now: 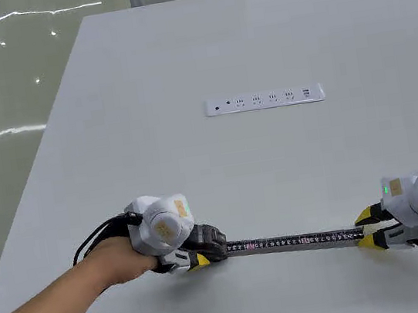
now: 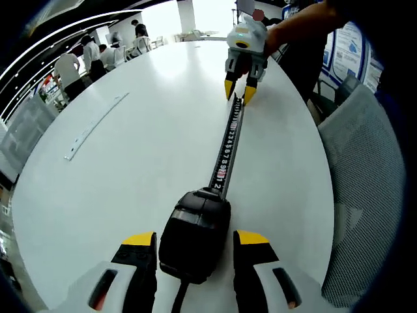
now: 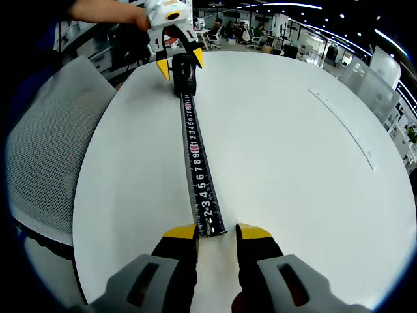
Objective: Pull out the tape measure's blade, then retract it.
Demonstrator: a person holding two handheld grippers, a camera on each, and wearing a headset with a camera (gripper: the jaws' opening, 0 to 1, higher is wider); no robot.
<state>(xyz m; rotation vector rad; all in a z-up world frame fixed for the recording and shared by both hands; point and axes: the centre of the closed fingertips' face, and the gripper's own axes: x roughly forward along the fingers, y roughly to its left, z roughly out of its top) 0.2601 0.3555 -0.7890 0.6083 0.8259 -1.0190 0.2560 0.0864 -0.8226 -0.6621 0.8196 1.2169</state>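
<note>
left gripper point(image 2: 195, 238) grips tape measure point(image 2: 194, 225); right gripper point(image 3: 216, 231) pinches extended blade point(image 3: 195, 156)

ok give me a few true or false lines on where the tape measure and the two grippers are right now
1. The blade is pulled out and lies along the table between the left gripper and the right gripper. True.
2. The tape measure case sits between the right gripper's jaws. False: it sits between the left gripper's jaws; the blade's free end is at the right gripper.
3. A power strip lies on the table beyond the blade. True.
4. The blade lies across the power strip. False: bare table separates them.
</note>
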